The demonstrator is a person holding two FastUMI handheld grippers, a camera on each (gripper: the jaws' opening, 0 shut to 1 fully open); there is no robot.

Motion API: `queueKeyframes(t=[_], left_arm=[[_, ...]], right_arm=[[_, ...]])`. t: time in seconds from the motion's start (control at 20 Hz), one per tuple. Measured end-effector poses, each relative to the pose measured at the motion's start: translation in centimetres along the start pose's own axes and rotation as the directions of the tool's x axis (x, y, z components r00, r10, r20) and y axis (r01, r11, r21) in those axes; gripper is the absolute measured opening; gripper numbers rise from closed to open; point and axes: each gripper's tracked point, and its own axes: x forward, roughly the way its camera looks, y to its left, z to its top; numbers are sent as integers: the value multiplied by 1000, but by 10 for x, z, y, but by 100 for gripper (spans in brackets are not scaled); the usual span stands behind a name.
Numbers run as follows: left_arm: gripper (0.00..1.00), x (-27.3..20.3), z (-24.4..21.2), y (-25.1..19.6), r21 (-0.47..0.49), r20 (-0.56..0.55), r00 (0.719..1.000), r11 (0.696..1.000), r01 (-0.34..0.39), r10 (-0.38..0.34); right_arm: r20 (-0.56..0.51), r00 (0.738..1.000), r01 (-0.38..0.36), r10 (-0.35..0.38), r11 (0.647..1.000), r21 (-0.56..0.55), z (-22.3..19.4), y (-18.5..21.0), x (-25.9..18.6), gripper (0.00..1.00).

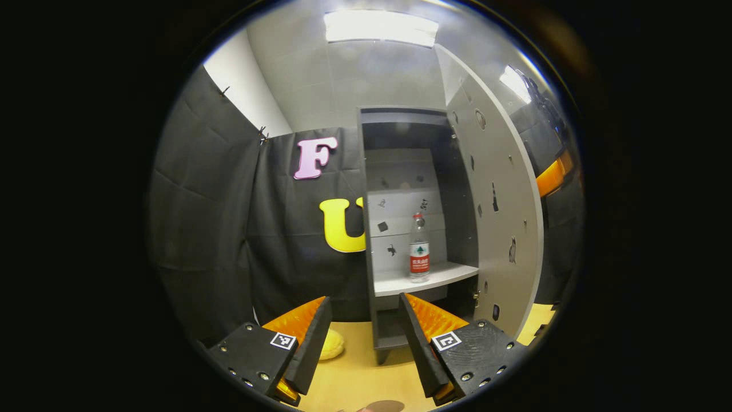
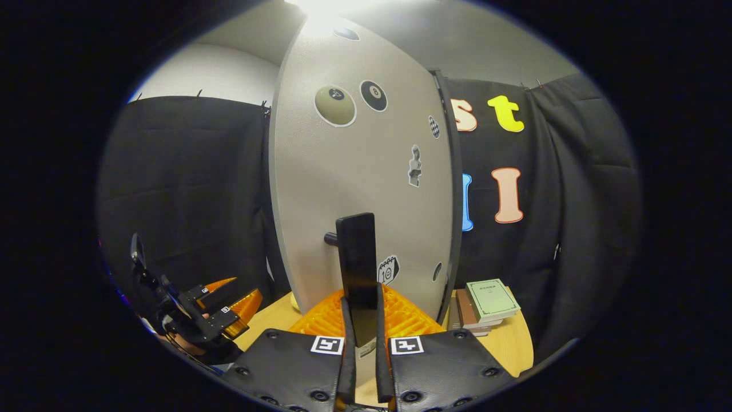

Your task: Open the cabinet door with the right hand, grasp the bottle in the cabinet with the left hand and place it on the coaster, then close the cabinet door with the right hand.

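The grey cabinet (image 1: 370, 229) stands open in the left gripper view. A clear water bottle (image 1: 419, 247) with a red cap and red label stands upright on its white shelf (image 1: 400, 281). My left gripper (image 1: 365, 320) is open, short of the cabinet and lower than the bottle, with nothing between its fingers. The open door (image 1: 497, 229) hangs to the right of the bottle. In the right gripper view my right gripper (image 2: 361, 303) is shut on the door's black handle (image 2: 356, 252). The left gripper (image 2: 226, 306) also shows there at lower left, held by a hand.
A pale yellow round object (image 1: 331, 345) lies on the wooden table (image 1: 354, 372) left of the cabinet's foot. A brown round edge (image 1: 380, 406) shows at the bottom of the left gripper view. A stack of books (image 2: 486, 303) sits right of the door (image 2: 360, 171).
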Motion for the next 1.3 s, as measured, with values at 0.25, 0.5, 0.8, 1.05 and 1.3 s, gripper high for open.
queueKeyframes(t=[0.25,0.5,0.8,1.05,1.3], left_arm=[[68,10,9,-46,4,9,1000,1000,21,-21],[68,17,18,-87,7,14,999,1000,31,-31],[68,17,28,-123,20,27,1000,1000,11,-11],[68,28,37,-144,42,37,999,999,-24,22],[66,41,58,-153,72,59,998,997,-23,19]], right_arm=[[21,1000,24,-23,1000,-18,1,-20,-11,16],[46,999,15,-13,999,-31,3,-36,-14,15],[86,996,31,-31,1000,0,3,-58,-16,15],[98,989,-114,108,992,60,2,-46,-23,15],[135,990,-44,44,999,-2,2,-81,-60,17]])
